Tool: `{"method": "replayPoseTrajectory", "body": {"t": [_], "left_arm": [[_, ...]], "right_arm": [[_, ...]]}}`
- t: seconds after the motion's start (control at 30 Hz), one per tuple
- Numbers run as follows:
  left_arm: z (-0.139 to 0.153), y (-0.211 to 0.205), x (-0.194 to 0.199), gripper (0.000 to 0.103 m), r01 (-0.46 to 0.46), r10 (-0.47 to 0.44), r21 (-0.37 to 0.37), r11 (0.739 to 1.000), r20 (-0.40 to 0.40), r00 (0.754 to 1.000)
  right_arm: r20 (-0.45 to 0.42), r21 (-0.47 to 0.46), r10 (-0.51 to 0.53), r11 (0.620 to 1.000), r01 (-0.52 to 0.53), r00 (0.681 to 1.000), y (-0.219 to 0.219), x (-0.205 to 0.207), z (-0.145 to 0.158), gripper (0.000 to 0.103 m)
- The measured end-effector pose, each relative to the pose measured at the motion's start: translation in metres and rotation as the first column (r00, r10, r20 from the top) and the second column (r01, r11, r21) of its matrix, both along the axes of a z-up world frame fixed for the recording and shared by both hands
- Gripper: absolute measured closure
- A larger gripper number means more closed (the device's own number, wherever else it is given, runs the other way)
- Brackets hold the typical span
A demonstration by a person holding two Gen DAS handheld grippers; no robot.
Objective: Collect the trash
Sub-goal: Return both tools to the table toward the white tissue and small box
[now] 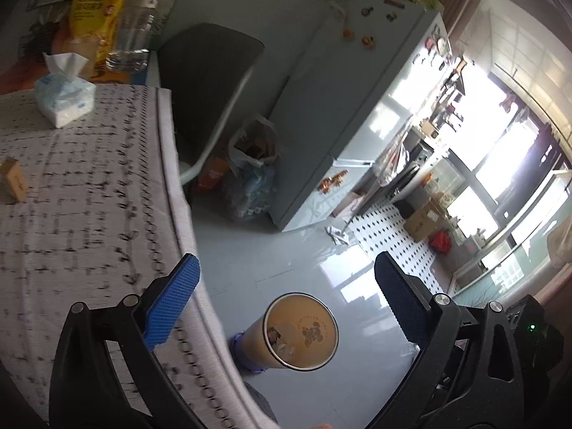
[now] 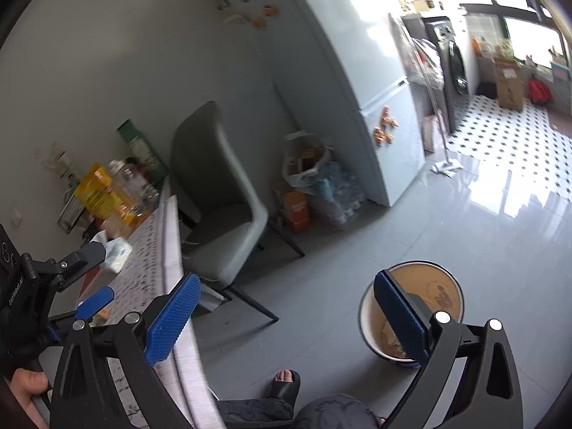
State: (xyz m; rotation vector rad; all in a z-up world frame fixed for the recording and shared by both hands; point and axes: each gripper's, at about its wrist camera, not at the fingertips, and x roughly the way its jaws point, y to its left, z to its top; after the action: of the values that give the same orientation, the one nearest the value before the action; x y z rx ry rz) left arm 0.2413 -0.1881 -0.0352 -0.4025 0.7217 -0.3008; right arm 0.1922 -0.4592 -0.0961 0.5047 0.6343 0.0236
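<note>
A round trash bin [image 1: 301, 332] with a brown liner stands on the grey floor beside the table; it also shows in the right wrist view [image 2: 425, 296], low and right, with some scraps inside. My left gripper [image 1: 286, 307] is open and empty, above the table edge and the bin. My right gripper [image 2: 286, 316] is open and empty above the floor, its right finger in front of the bin. A small brown box [image 1: 14, 180] lies on the patterned tablecloth [image 1: 89, 196] at the left. The left gripper also shows in the right wrist view [image 2: 94, 271], open.
A tissue pack [image 1: 64, 98], a yellow snack bag [image 1: 98, 10] and a clear bottle [image 1: 134, 32] stand at the table's far end. A grey chair [image 2: 218, 193] sits by the table. Bags [image 2: 314, 178] lean against the fridge [image 2: 361, 82]. The person's sandalled foot [image 2: 284, 382] is below.
</note>
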Motion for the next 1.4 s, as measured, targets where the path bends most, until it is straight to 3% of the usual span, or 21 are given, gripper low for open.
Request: {"method": "replayPoseTrajectory", "body": {"t": [0.47, 0.97, 1.4], "left_arm": [[0.018, 0.113, -0.049, 0.006, -0.170, 0.168, 0.017, 0.985, 0.071, 0.983], [0.032, 0.220, -0.078, 0.006, -0.365, 0.364, -0.007, 0.931, 0.121, 0.924], [0.000, 0.318, -0.087, 0.006, -0.490, 0.490, -0.007, 0.872, 0.038, 0.871]], "right_arm": [[0.031, -0.055, 0.177, 0.983, -0.175, 0.984, 0.103, 0.002, 0.036, 0.008], [0.060, -0.049, 0.336, 0.942, -0.333, 0.940, 0.188, 0.021, 0.054, 0.008], [0.035, -0.063, 0.437, 0.898, -0.435, 0.899, 0.253, 0.050, 0.048, 0.008]]}}
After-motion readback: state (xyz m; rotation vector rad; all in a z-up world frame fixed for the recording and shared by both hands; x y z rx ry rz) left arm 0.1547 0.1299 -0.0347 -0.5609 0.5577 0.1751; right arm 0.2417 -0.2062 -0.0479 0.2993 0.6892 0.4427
